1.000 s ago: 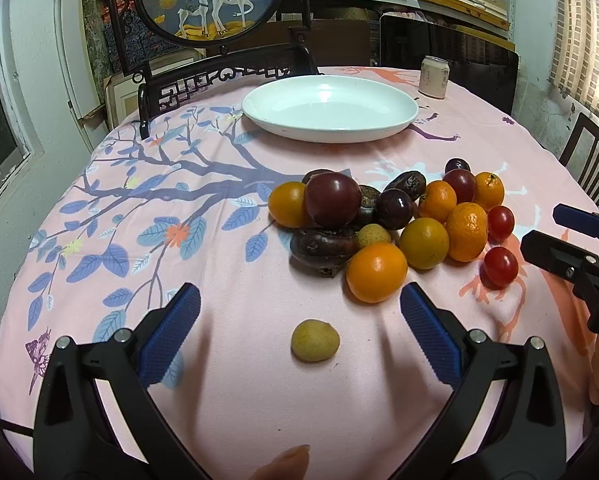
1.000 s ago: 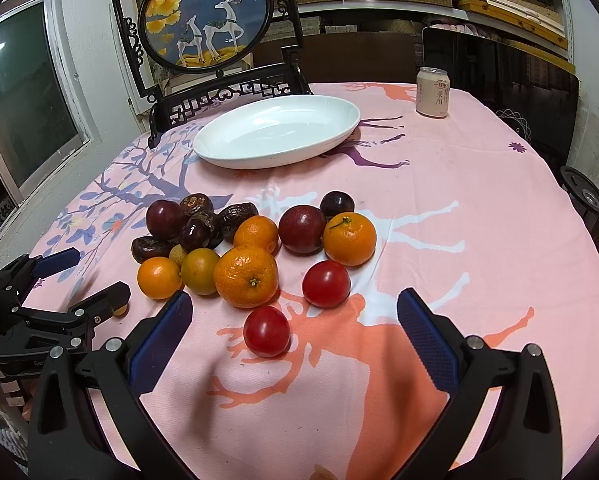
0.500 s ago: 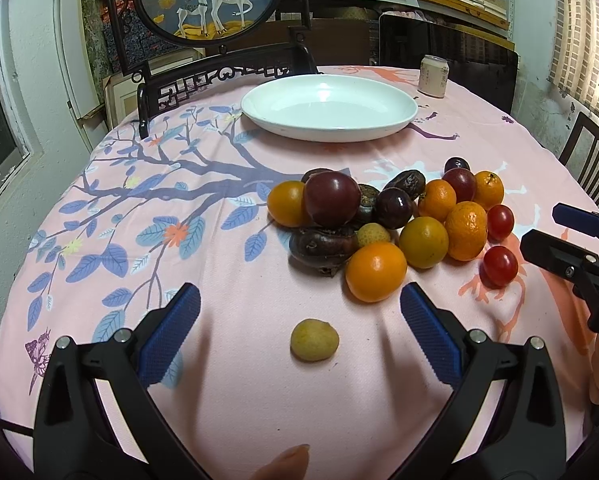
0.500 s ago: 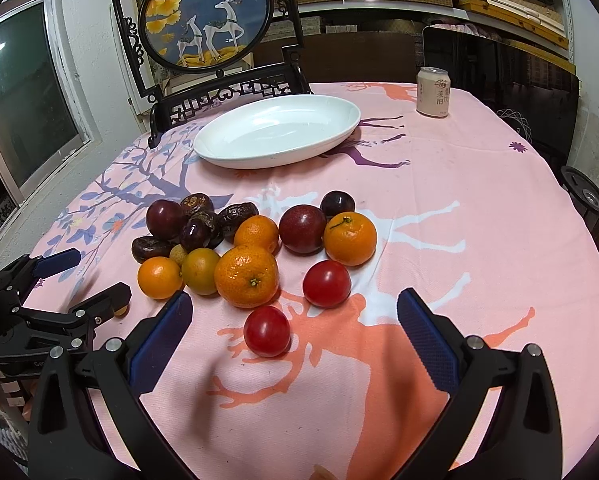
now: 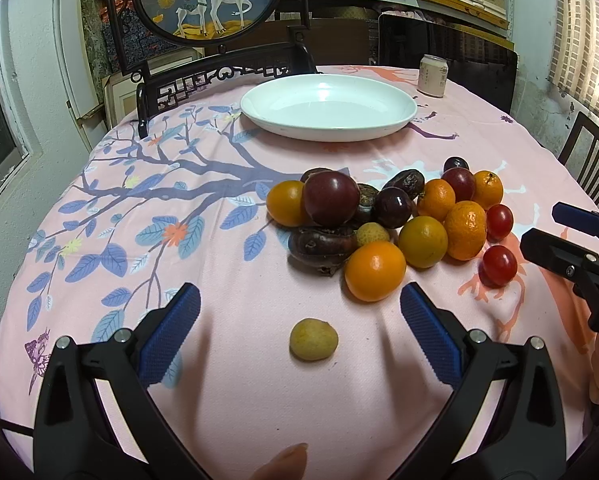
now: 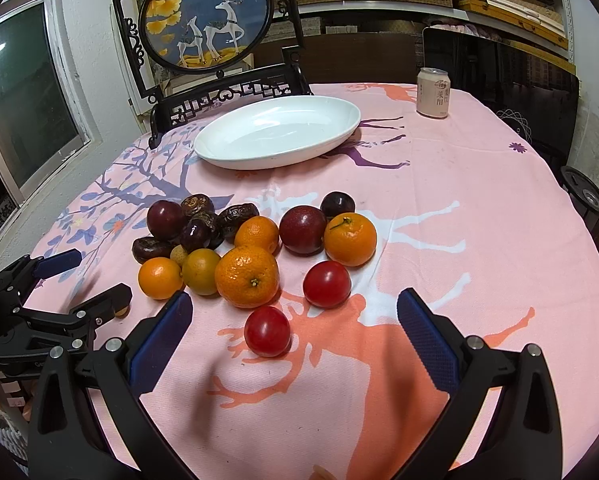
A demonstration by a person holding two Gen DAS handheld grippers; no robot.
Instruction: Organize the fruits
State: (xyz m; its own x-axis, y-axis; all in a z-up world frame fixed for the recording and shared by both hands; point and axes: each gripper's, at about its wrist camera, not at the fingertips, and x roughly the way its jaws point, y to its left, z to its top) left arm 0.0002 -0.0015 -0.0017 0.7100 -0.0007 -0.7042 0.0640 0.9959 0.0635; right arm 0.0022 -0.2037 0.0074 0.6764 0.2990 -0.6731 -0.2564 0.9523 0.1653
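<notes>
Fruit lies in a loose cluster (image 5: pixel 387 220) on the pink cloth (image 5: pixel 227 380), mid-table: oranges, dark plums, dates and two red tomatoes. One small yellow fruit (image 5: pixel 313 339) sits apart from the cluster, on the near side.

Left gripper (image 5: pixel 299 330): jaws spread wide, holding nothing. The yellow fruit lies between the blue pads (image 5: pixel 170 332), touching neither. In the right wrist view this gripper (image 6: pixel 85 278) appears at the left edge, low over the cloth, with the yellow fruit almost hidden behind its near finger.

Right gripper (image 6: pixel 293 334): jaws spread wide, holding nothing. The nearer tomato (image 6: pixel 267 331) lies between its pads, clear of both. The second tomato (image 6: pixel 326 284) lies just beyond, near a large orange (image 6: pixel 246 276).

White plate (image 6: pixel 277 132): beyond the cluster, well apart from it, with no fruit on it. A can (image 6: pixel 432 92) stands upright to the right of the plate, near the far table edge.
</notes>
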